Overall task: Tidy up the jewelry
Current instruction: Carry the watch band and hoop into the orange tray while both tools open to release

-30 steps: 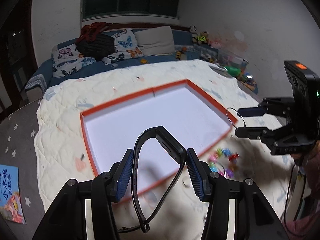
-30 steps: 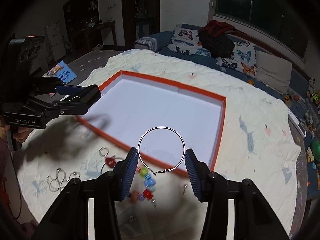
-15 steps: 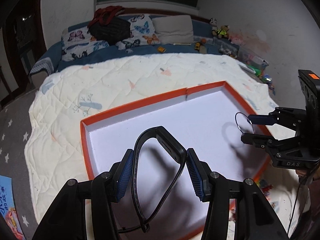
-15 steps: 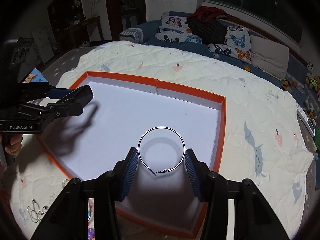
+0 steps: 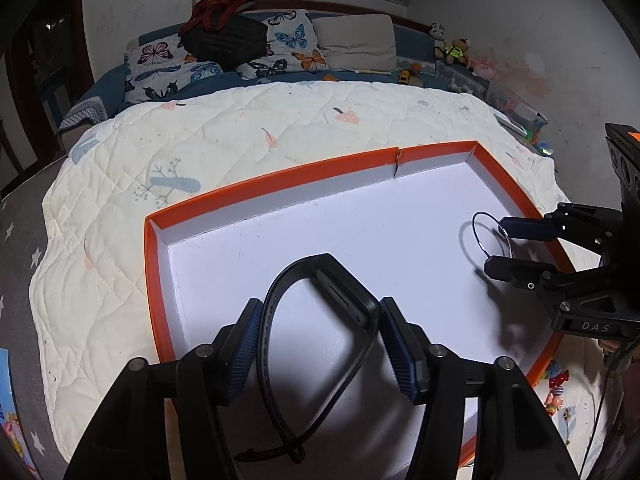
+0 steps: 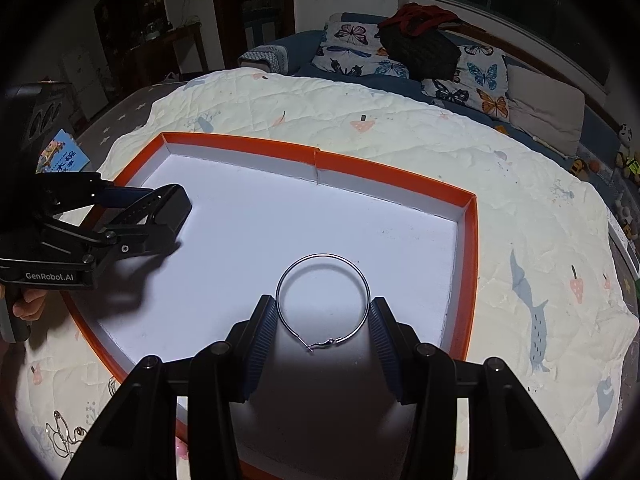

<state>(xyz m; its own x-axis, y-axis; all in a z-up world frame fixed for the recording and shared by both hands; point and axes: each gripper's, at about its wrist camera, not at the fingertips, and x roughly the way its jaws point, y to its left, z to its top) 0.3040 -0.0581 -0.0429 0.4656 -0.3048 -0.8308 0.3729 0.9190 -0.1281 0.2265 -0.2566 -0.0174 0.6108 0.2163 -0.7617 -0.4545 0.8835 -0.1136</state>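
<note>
A shallow white tray with an orange rim (image 5: 280, 184) (image 6: 472, 240) lies on the quilted bed. My left gripper (image 5: 320, 332) is shut on a black watch band (image 5: 340, 300) and holds it over the tray's near left part; it also shows in the right wrist view (image 6: 160, 216). My right gripper (image 6: 322, 320) is shut on a thin silver hoop earring (image 6: 320, 258), held over the tray's right part; the hoop also shows in the left wrist view (image 5: 486, 236).
Colourful beads (image 5: 556, 380) lie on the quilt outside the tray's near right edge. Wire rings (image 6: 64, 432) lie on the quilt by the tray's near left corner. Pillows and a dark bag (image 5: 228, 40) sit at the bed's far end. A children's book (image 6: 60, 156) lies on the floor.
Both grippers have moved forward over the tray with their pieces still held. The loose beads and rings have dropped behind toward the frame edges.
</note>
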